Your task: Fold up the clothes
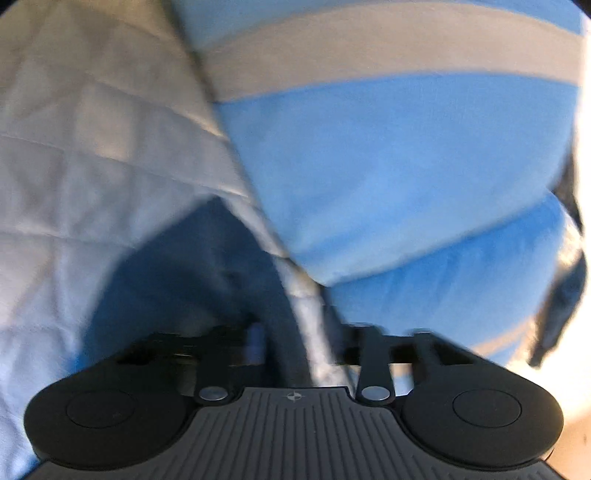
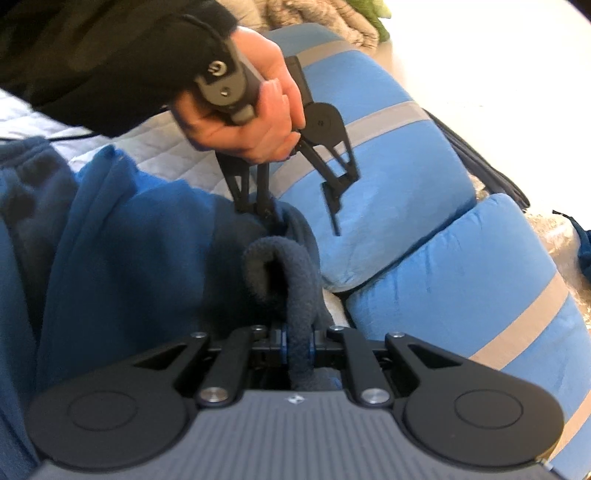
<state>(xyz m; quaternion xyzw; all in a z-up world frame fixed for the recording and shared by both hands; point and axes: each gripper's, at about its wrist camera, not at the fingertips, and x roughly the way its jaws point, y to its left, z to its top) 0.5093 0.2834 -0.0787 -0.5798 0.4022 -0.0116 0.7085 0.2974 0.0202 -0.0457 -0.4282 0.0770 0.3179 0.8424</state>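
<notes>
A dark blue fleece garment [image 2: 122,240] lies bunched on a white quilted cover [image 2: 162,147]. My right gripper [image 2: 295,347] is shut on a rolled edge of the garment, which loops up between its fingers. My left gripper [image 2: 295,214] is held in a bare hand above the garment's far edge; its jaws stand wide apart, one finger [image 2: 258,199] touching the fabric. In the left wrist view the left gripper [image 1: 303,347] hangs over the blue garment [image 1: 192,266] with nothing between its fingers.
Two light blue cushions with grey stripes [image 2: 399,177] [image 2: 480,288] lie right of the garment, also in the left wrist view [image 1: 399,158]. A pale floor [image 2: 517,74] lies beyond. Grey and green cloth [image 2: 351,22] is piled at the far end.
</notes>
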